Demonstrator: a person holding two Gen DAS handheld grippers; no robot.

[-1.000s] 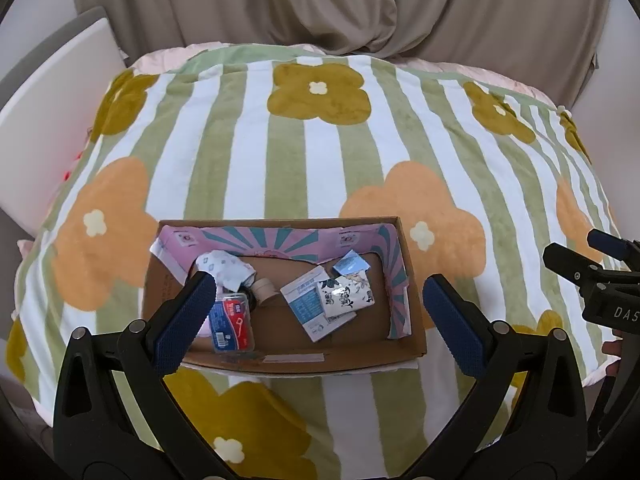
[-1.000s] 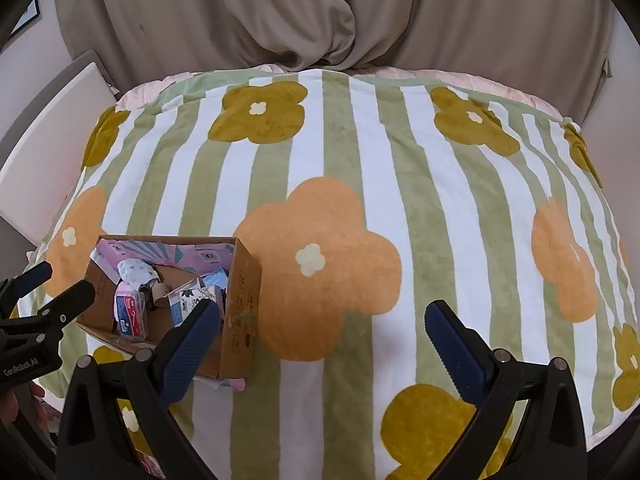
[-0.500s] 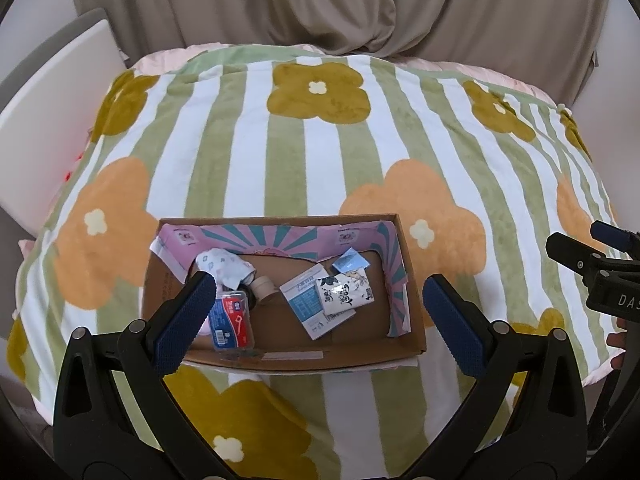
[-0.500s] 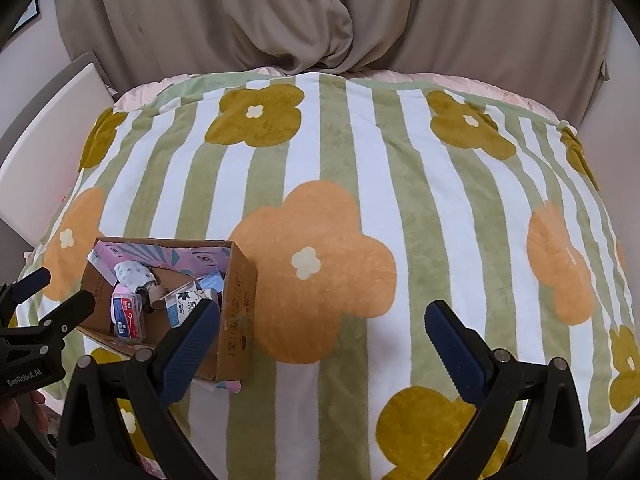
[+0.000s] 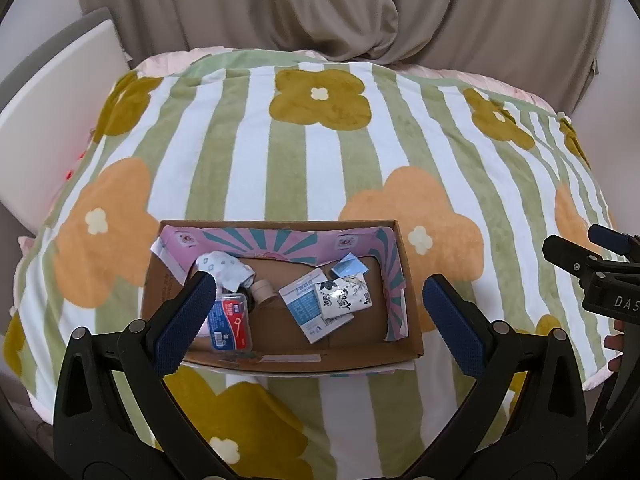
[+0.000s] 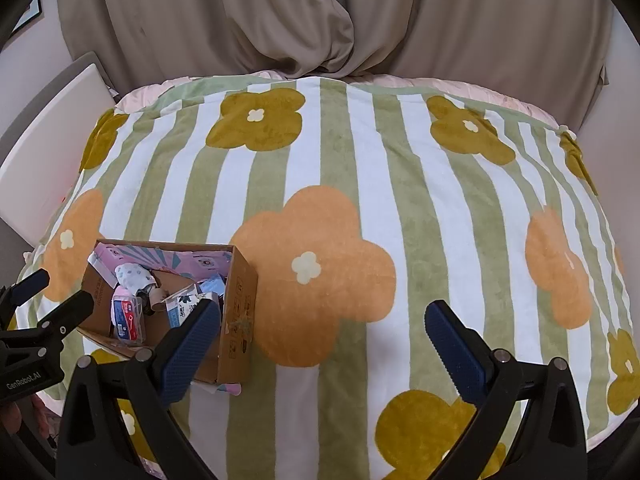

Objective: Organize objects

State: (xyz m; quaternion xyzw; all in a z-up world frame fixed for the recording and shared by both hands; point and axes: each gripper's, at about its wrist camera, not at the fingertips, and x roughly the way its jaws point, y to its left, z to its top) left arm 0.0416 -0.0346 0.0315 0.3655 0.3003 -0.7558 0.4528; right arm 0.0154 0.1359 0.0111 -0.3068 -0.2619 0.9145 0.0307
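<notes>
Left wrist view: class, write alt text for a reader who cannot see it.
An open brown cardboard box of small packets sits on a green-and-white striped flowered blanket, framed by the open, empty left gripper.

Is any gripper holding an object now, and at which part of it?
Nothing is held. The left gripper and the right gripper both stand open with nothing between their fingers; the small items lie loose in the cardboard box.

Left claw gapes empty above the cardboard box of small items.
</notes>
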